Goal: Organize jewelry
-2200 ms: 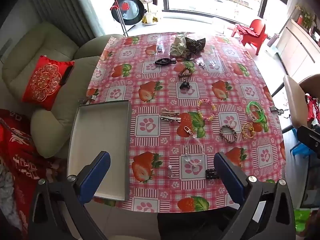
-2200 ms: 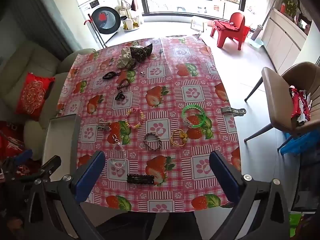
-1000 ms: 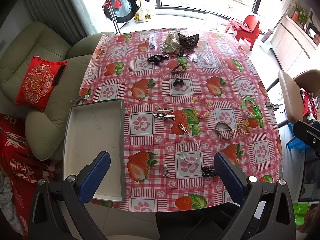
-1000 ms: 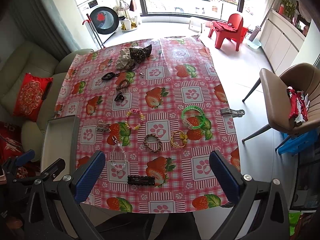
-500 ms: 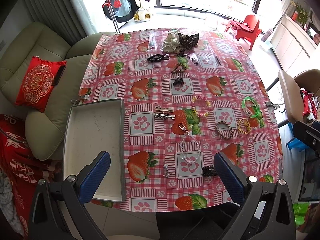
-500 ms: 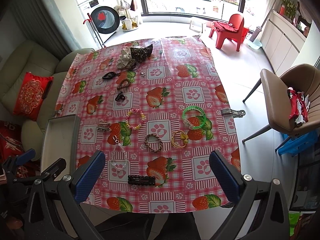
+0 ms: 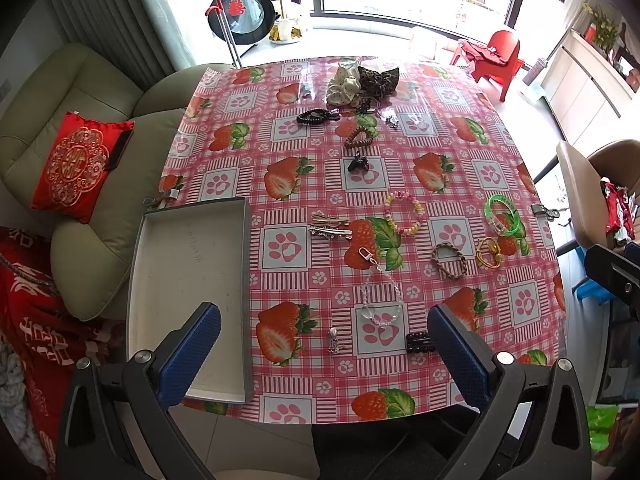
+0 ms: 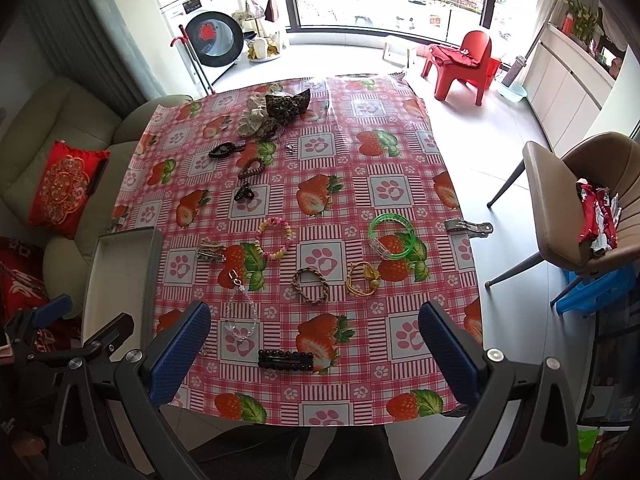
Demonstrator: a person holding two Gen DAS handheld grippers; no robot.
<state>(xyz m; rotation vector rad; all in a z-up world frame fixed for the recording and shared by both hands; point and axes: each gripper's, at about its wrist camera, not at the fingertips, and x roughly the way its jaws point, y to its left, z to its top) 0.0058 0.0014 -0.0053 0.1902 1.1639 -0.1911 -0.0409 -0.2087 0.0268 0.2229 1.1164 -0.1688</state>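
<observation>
A shallow grey tray (image 7: 188, 264) sits empty at the strawberry tablecloth's (image 7: 400, 152) left edge; right of the tray lie silver hair clips (image 7: 329, 226), a pastel bead bracelet (image 7: 405, 214), a green bangle (image 7: 502, 215); left gripper (image 7: 324, 336) and right gripper (image 8: 314, 338) hover wide open, holding nothing.

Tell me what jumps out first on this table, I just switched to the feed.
The loud strawberry-and-paw tablecloth, strewn with bracelets and hair clips, a bright green bangle glowing near its right edge. On the left edge sits a bare grey tray. Both grippers hover open at the near edge.
</observation>
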